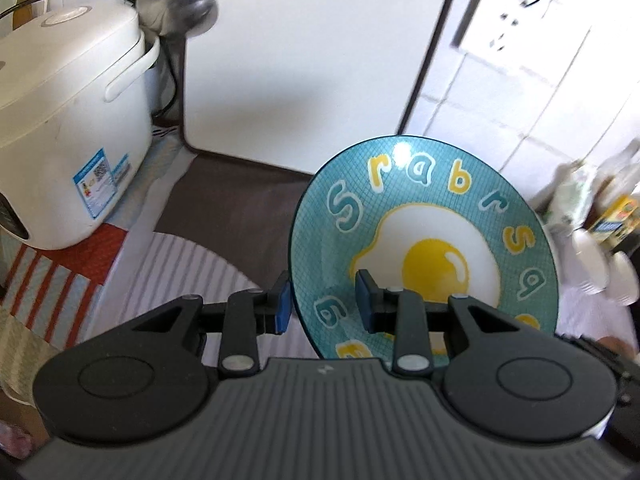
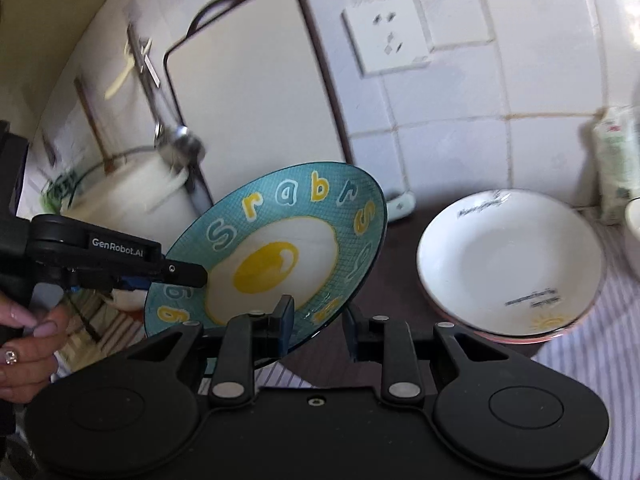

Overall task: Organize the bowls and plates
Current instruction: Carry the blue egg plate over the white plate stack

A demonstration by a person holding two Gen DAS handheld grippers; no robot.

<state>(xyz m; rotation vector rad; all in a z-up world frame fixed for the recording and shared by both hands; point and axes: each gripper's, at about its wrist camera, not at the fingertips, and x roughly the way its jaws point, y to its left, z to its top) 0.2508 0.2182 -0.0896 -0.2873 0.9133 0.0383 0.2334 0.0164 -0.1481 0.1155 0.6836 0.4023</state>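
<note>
1. A teal plate (image 1: 424, 240) with a fried-egg picture and yellow and white letters is held tilted in the air above the counter (image 1: 240, 216).
2. The left gripper (image 1: 322, 300) is clamped on the plate's near left rim.
3. The right gripper (image 2: 320, 320) is clamped on the plate's lower right rim.
4. A white bowl (image 2: 508, 260) sits on the counter to the right, apart from the plate.
5. A white rice cooker (image 1: 68, 128) stands at the left, and a white cutting board (image 1: 312, 52) leans on the tiled wall behind.

Teal egg-print plate (image 2: 280, 248) tilted, lifted off the surface; white bowl (image 2: 508, 260) rests at its 3 o'clock.
</note>
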